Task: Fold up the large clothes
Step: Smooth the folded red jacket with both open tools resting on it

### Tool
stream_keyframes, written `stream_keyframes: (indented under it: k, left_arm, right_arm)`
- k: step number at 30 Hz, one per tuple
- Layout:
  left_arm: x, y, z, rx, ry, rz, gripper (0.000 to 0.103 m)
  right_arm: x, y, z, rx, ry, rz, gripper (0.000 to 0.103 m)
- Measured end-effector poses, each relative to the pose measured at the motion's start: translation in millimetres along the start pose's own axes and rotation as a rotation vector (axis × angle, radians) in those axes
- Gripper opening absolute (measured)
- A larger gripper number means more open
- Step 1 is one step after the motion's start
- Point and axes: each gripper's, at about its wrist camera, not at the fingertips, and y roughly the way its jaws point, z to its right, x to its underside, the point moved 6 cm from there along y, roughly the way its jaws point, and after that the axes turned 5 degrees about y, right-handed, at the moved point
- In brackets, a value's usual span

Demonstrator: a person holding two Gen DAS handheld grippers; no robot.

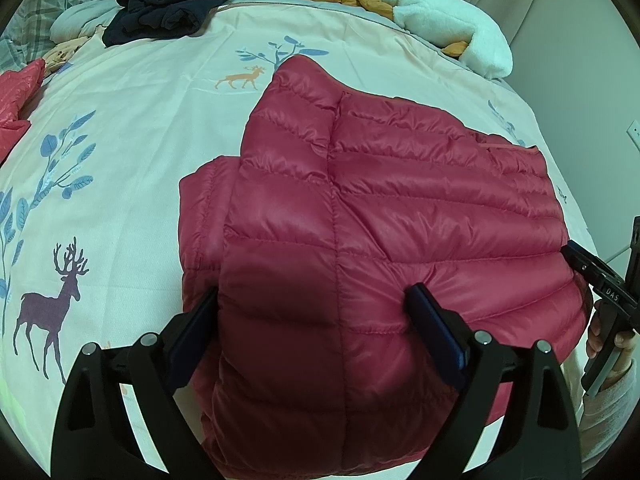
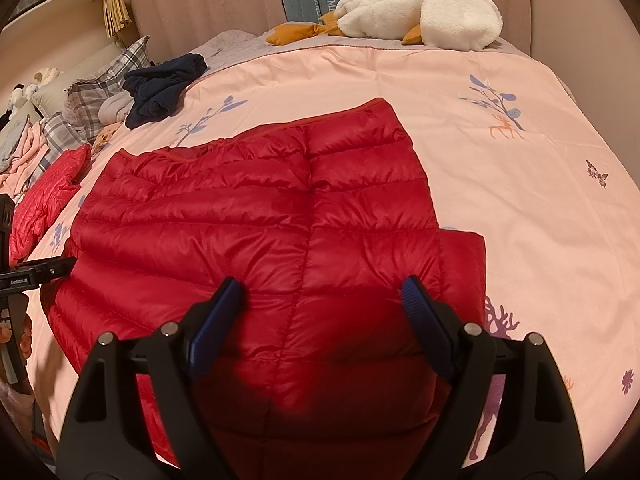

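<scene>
On the bed: a red puffer jacket (image 1: 360, 208) lies folded on the pink bedspread (image 1: 140, 128) with deer prints.
Left gripper (image 1: 312, 292): fingers spread wide above the jacket's near edge, holding nothing.
Right gripper (image 2: 320, 284): also spread wide over the jacket, nothing between the fingers.
Far side: a white plush goose (image 2: 420, 12) by the headboard, a dark navy garment (image 2: 164, 88) near the plaid pillow (image 2: 96, 92).
</scene>
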Motion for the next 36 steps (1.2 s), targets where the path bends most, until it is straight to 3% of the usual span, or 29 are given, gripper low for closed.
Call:
stream_keyframes:
  k: [36]
  left_arm:
    - [-1.7, 1.3, 2.7, -0.019, 0.017, -0.003, 0.094]
  right_arm:
    - [0.6, 1.9, 8.5, 0.013, 0.015, 0.001, 0.086]
